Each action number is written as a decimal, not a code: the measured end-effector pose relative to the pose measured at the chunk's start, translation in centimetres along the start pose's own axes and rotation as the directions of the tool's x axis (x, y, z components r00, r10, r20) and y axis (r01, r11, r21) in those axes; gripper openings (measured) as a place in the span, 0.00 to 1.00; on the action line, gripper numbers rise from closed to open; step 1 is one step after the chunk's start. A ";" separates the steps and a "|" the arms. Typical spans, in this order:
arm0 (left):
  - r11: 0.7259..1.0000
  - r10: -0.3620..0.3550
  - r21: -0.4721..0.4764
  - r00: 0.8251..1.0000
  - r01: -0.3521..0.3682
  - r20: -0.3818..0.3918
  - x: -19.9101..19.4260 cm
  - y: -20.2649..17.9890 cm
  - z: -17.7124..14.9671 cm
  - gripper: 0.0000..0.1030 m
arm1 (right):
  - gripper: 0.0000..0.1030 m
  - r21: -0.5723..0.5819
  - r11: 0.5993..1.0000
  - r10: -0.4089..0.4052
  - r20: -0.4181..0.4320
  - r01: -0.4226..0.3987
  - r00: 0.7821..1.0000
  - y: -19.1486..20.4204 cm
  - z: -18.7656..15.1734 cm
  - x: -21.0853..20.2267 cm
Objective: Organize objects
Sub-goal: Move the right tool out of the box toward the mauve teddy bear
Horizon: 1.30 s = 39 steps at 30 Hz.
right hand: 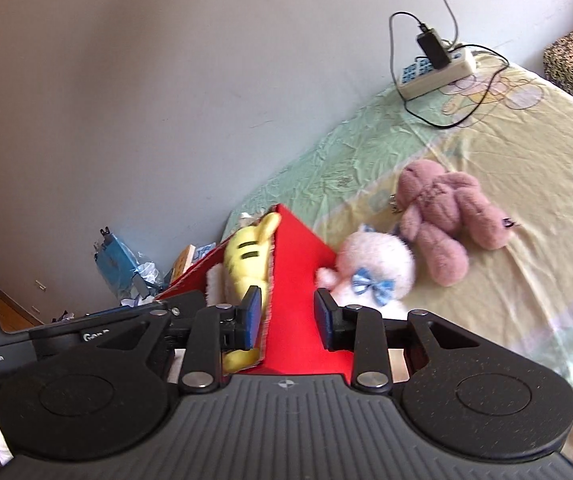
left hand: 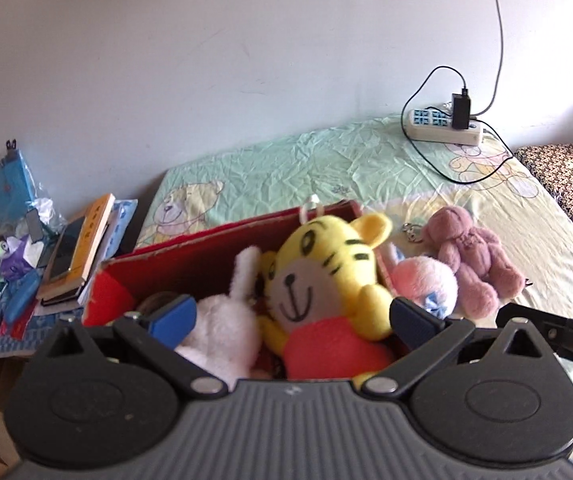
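**Plush toys gathered in a red box on the bed**

Toys fill the red cardboard box [left hand: 190,256], which sits on the pale green and yellow cartoon-print bedsheet [left hand: 326,160]. Inside it lie a yellow striped tiger plush in a red shirt [left hand: 326,276] and, touching its side, a white fluffy rabbit plush [left hand: 226,320]. The left gripper [left hand: 292,314] hangs over the box with its blue-padded fingers spread wide on either side of these two toys, clamping nothing.

Just outside the box's right wall rests a round pink-and-white plush with a blue checked bow [right hand: 374,268], and touching it beyond lies a mauve teddy bear plush [right hand: 442,216] with a metal keyring. The right gripper [right hand: 288,318] has its fingers partly apart, straddling the box's right wall without pressing it.

Near the wall, a white power strip with a black charger [left hand: 444,124] lies on the sheet. Left of the bed stands a cluttered stack of books [left hand: 82,248].
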<state>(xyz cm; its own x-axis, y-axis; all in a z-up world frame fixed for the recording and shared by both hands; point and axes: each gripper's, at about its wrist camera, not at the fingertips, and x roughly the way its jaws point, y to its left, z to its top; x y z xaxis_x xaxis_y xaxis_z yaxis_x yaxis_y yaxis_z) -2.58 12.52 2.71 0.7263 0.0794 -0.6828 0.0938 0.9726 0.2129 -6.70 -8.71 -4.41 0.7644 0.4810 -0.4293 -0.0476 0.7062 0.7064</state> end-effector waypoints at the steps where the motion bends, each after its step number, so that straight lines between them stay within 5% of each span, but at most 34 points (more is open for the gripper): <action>1: 1.000 0.004 0.006 1.000 -0.004 0.004 -0.1 -0.6 0.2 0.99 | 0.35 0.010 1.000 0.005 -0.003 -0.004 1.000 -0.7 0.4 -0.2; 15: 0.998 0.021 0.057 1.000 -0.020 -0.018 0.7 -10.3 2.3 0.99 | 0.40 0.050 0.998 -0.039 -0.143 0.046 0.989 -8.0 4.7 -0.5; 39: 0.999 0.023 0.039 0.962 -0.013 -0.272 6.0 -19.1 -0.9 0.99 | 0.40 0.104 0.989 -0.065 -0.323 0.104 0.944 -17.0 6.5 -0.6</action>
<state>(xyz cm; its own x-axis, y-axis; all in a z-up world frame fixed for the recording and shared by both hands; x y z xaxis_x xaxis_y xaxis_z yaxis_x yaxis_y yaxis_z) -0.64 -5.33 -6.08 0.5154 0.1579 -0.8422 0.1110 0.9623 0.2484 -2.15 -24.36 -12.46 0.5167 0.5762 -0.6332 0.0991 0.6944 0.7127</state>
